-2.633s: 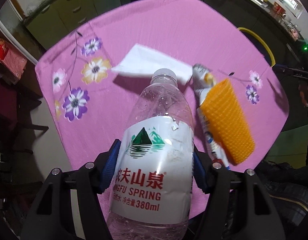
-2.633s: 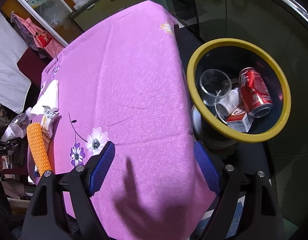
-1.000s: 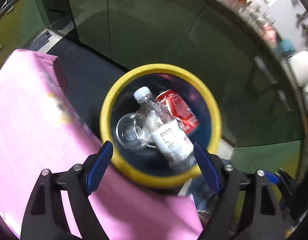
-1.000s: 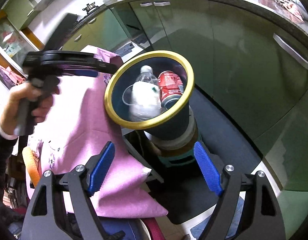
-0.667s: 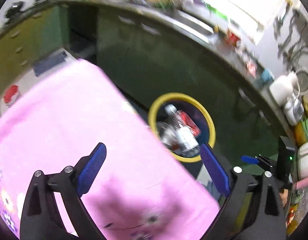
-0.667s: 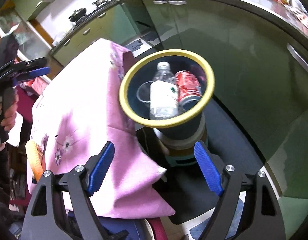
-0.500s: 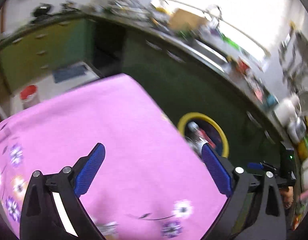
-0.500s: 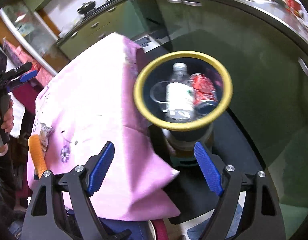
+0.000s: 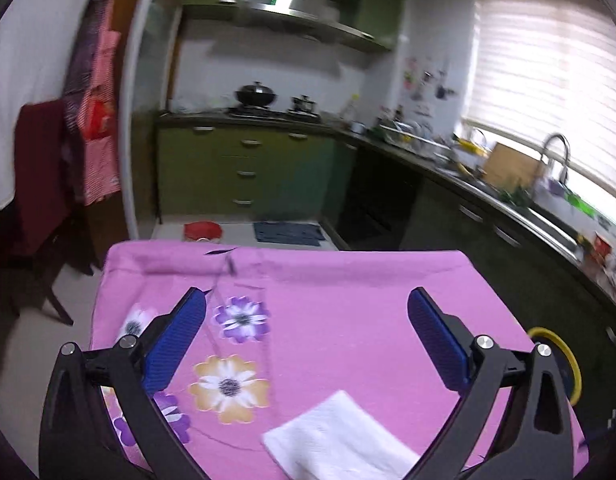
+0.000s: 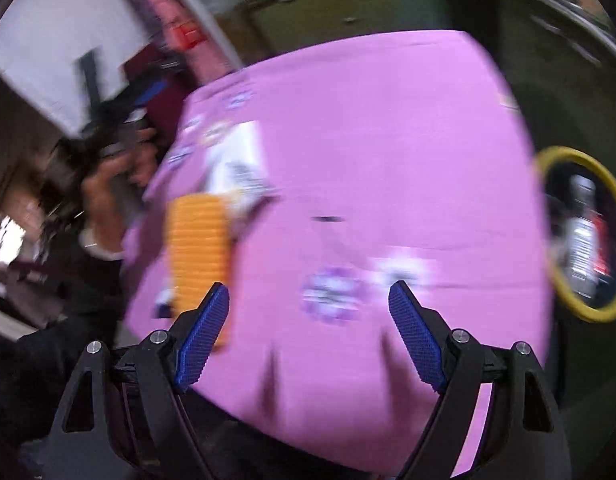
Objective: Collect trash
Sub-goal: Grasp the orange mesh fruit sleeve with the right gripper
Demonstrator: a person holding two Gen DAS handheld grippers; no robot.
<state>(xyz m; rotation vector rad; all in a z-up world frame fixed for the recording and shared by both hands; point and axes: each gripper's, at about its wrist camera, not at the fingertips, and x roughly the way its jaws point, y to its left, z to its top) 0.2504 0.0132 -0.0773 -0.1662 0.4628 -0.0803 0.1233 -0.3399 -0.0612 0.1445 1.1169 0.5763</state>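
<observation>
My left gripper [image 9: 307,300] hovers over the pink flowered table [image 9: 348,280], its jaws opening with nothing between them. A white napkin [image 9: 340,436] lies just below and ahead of it. In the blurred right wrist view my right gripper [image 10: 308,292] stands open and empty above the table's near edge. An orange ribbed cup [image 10: 198,248] lies on its side to its left, with a snack wrapper [image 10: 244,184] and the napkin [image 10: 236,144] beyond. The yellow-rimmed bin [image 10: 572,152] stands off the table's right side and holds a clear water bottle [image 10: 582,232].
A hand [image 10: 108,184] at the table's left side grips the left gripper's handle. Green kitchen cabinets [image 9: 244,176] and a dark counter [image 9: 488,196] run behind and to the right. A chair with dark red cloth [image 9: 40,176] stands at the left. The bin's rim [image 9: 564,346] shows past the table's right edge.
The left gripper dropped the water bottle into the bin, and its jaws widened. Both views swung from the bin back over the table; the orange cup and napkin came into view.
</observation>
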